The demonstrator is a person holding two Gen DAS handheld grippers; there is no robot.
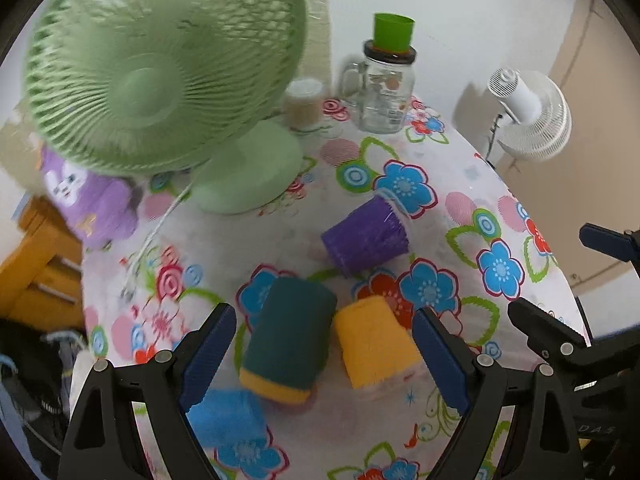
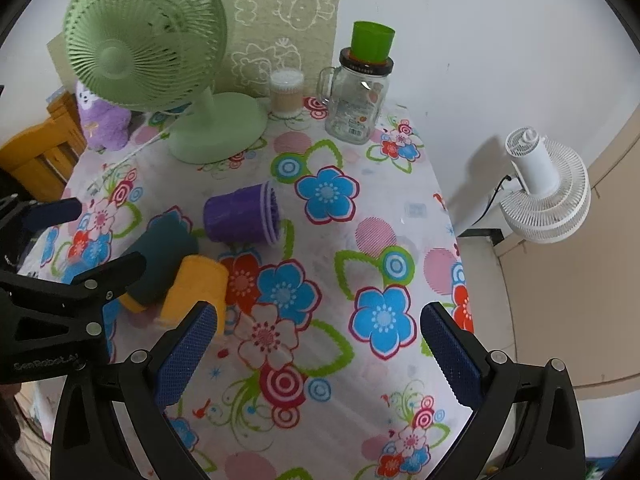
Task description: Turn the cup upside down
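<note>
Where it lies sideways, ribbed purple cup (image 2: pixel 240 218)

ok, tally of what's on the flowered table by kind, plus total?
Cups: 2 (purple cup on its side, green cup on the jar)
Sponges: 2 (dark green sponge, yellow sponge)
Fans: 1 (green fan)
Glass jars: 1 (jar)
Small round tubs: 1 (tub)
Plush toys: 1 (purple plush)
Total: 8

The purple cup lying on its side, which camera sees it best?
The right wrist view. There the purple cup is sharp, and its ribbed side and rim, turned to the right, are clear. In the left wrist view the cup is whole too, but blurry, so its rim is hard to make out.
</note>
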